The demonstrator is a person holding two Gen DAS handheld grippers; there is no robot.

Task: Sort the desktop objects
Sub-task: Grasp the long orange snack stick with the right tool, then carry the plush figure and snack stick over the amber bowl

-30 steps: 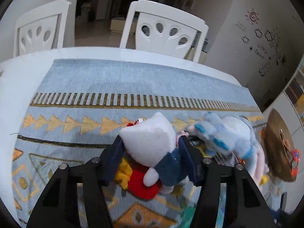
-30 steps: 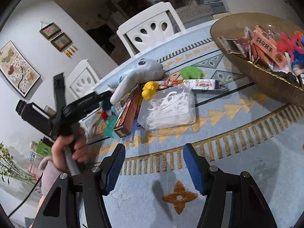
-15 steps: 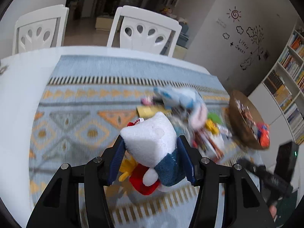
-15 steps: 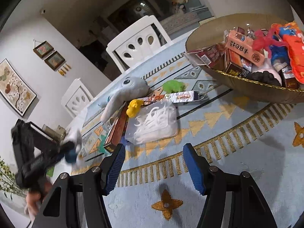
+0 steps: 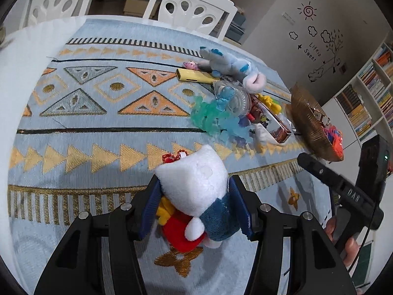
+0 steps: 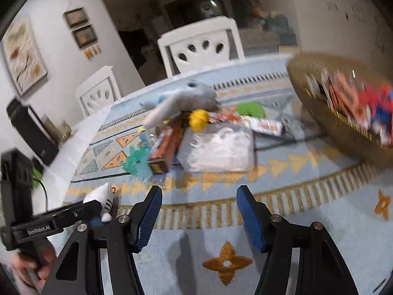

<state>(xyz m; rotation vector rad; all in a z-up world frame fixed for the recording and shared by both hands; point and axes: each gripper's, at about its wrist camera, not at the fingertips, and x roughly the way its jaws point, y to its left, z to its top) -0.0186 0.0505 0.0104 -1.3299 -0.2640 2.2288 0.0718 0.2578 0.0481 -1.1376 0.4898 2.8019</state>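
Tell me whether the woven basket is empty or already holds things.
Already holding things. The woven basket has orange packets and red and blue items piled inside, blurred in the right wrist view; the left wrist view shows colourful items above its rim.

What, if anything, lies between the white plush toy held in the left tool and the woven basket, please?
Mostly bare runner lies ahead of the white plush toy, held in the left tool. The clutter pile sits off to one side of that line, and the right tool's handle reaches in beside the woven basket.
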